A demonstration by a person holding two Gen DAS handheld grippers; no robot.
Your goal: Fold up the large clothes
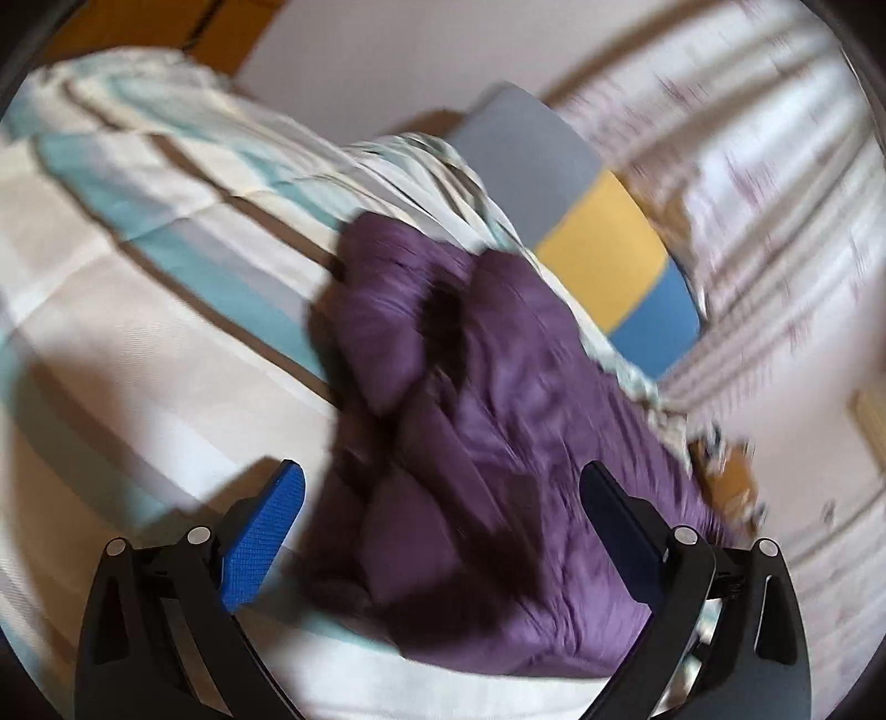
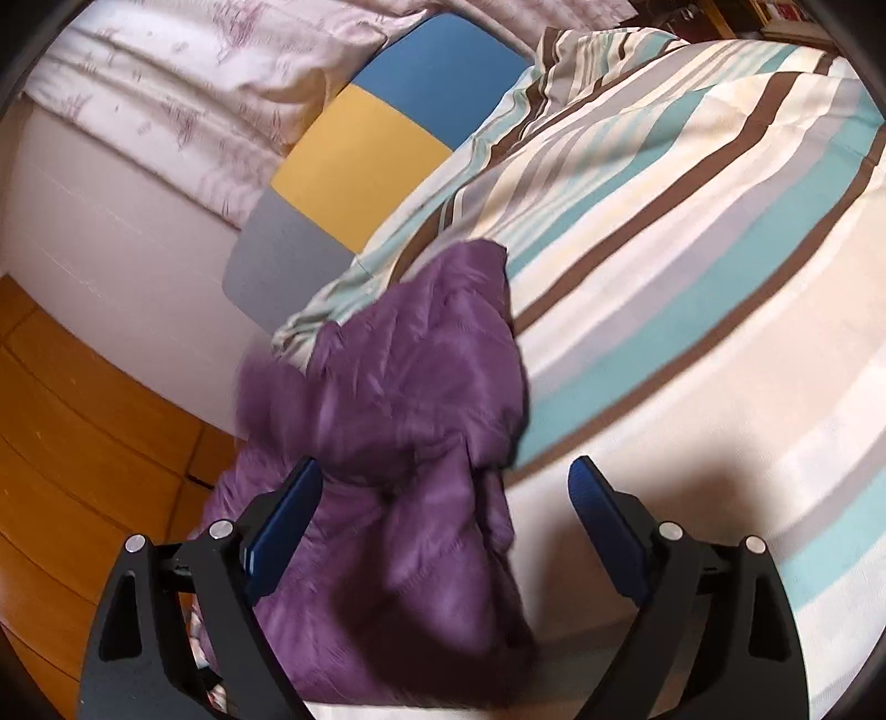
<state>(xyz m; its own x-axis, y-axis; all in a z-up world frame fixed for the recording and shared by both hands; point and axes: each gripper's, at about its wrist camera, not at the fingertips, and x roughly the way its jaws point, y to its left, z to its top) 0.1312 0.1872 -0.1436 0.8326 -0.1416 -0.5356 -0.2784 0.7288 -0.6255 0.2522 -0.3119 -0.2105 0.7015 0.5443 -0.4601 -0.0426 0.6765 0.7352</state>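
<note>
Purple jacket [image 1: 487,421] [image 2: 398,443] lies crumpled on striped bed [image 1: 166,310] [image 2: 692,277], near its edge. Left gripper [image 1: 443,498] & right gripper [image 2: 446,493]: jaws spread wide, released, nothing gripped; jacket beneath/between both.

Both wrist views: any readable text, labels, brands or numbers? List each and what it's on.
None readable in either view.
Purple jacket: no tag, logo or print showing.
Striped bedcover: stripes only.
Colour-block mat: plain blue, yellow and grey panels.
Pale fabric with pinkish pattern: a pattern, not lettering.
Shelf items at the right view's top right corner: too small and blurred to read.
Left view: motion-blurred, nothing legible.
</note>
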